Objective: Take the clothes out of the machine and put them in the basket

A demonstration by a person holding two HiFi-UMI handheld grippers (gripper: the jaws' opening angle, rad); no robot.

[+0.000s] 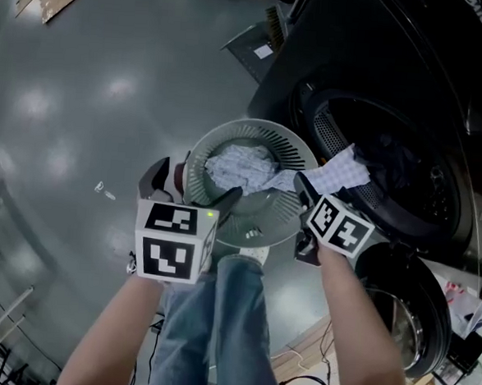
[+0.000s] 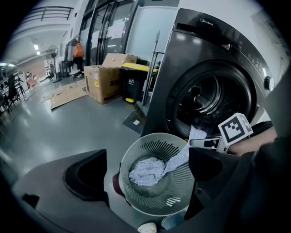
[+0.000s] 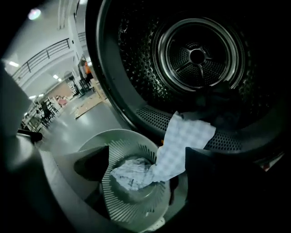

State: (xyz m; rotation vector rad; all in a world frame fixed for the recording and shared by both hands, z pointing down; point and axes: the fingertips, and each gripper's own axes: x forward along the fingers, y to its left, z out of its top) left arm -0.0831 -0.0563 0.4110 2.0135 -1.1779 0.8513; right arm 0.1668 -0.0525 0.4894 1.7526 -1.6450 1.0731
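The basket (image 1: 266, 134) is sitting on the floor (image 1: 91, 95) in front of me, just left of the washing machine (image 1: 414, 76). A cloth (image 1: 239, 167) is lying in it. A second cloth (image 1: 341, 171) is hanging from the machine's opening over the basket's edge.

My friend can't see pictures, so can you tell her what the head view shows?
A pale checked cloth lies in a round slatted basket on the grey floor, one end draped over the rim toward the open washing machine. The left gripper and the right gripper hover by the basket, both open and empty.
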